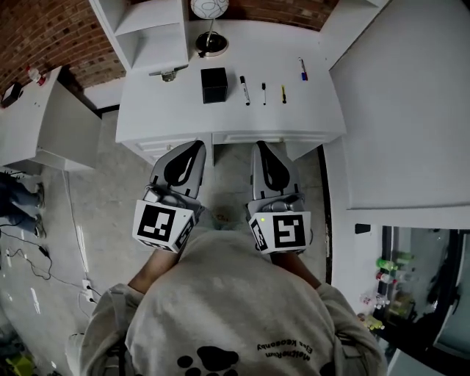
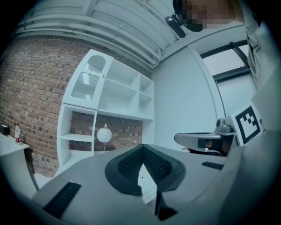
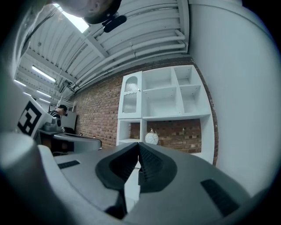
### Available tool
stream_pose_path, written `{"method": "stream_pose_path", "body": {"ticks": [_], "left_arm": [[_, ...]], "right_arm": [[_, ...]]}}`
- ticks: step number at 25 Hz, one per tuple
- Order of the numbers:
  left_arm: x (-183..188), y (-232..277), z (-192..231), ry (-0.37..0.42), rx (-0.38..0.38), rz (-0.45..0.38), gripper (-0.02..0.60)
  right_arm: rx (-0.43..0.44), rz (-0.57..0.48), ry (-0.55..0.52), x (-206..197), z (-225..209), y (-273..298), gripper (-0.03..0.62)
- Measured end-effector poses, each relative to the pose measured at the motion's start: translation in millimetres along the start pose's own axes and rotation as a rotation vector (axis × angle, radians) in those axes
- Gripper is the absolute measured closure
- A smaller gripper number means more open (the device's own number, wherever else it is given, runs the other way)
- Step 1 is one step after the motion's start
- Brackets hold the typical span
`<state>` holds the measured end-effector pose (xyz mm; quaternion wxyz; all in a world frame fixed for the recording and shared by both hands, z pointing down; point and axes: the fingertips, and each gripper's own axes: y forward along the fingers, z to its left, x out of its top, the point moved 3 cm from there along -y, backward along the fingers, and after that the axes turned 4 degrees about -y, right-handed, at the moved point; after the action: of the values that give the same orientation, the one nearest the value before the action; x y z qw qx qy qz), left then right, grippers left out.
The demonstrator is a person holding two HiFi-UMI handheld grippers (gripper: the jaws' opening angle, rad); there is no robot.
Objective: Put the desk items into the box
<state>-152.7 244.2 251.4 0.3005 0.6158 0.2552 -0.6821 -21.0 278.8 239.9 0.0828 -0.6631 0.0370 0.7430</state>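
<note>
**Head view, looking steeply down.** The left gripper [image 1: 197,145] and the right gripper [image 1: 259,145] are held side by side over the floor [image 1: 103,213]. Their tips lie just short of the front edge of the white surface [image 1: 161,110] and touch nothing. The hands that carry them are mostly hidden under the marker cubes [image 1: 163,224] and the person's grey sweatshirt [image 1: 220,308].

**Task items.**
- The black box [image 1: 214,84] stands near the middle of the surface; whether its top is open cannot be made out.
- To its right, in a row and apart from one another, lie a black-and-white marker [image 1: 244,89], a thin dark pen [image 1: 264,92] and a yellow pen [image 1: 283,93].
- A blue-tipped pen [image 1: 303,70] lies farther back and to the right.
- Left of the box is a small metallic object [image 1: 170,72], too small to identify.
- Behind the box stands a lamp base [image 1: 211,45]; its globe [image 1: 209,7] is cut off by the upper edge.

**Gripper views.** The left gripper [image 2: 142,148] and the right gripper [image 3: 138,145] each show ribbed pads pressed together at the tip, with nothing between them. The surface and everything on it are hidden behind each gripper's own body. Only the white shelf unit [image 2: 109,101], the brick wall [image 3: 101,114] and the globe appear above it.
</note>
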Motion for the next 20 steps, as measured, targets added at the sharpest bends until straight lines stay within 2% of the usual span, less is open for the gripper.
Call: {"method": "stream_pose_path", "body": {"ticks": [10, 20], "left_arm": [[-7, 31, 22, -0.006, 0.037, 0.019, 0.574], [-10, 85, 50, -0.004, -0.012, 0.032, 0.574]], "right_arm": [[0.032, 0.015, 0.001, -15, -16, 34, 0.577], [0.000, 0.021, -0.003, -24, -33, 85, 0.577]]}}
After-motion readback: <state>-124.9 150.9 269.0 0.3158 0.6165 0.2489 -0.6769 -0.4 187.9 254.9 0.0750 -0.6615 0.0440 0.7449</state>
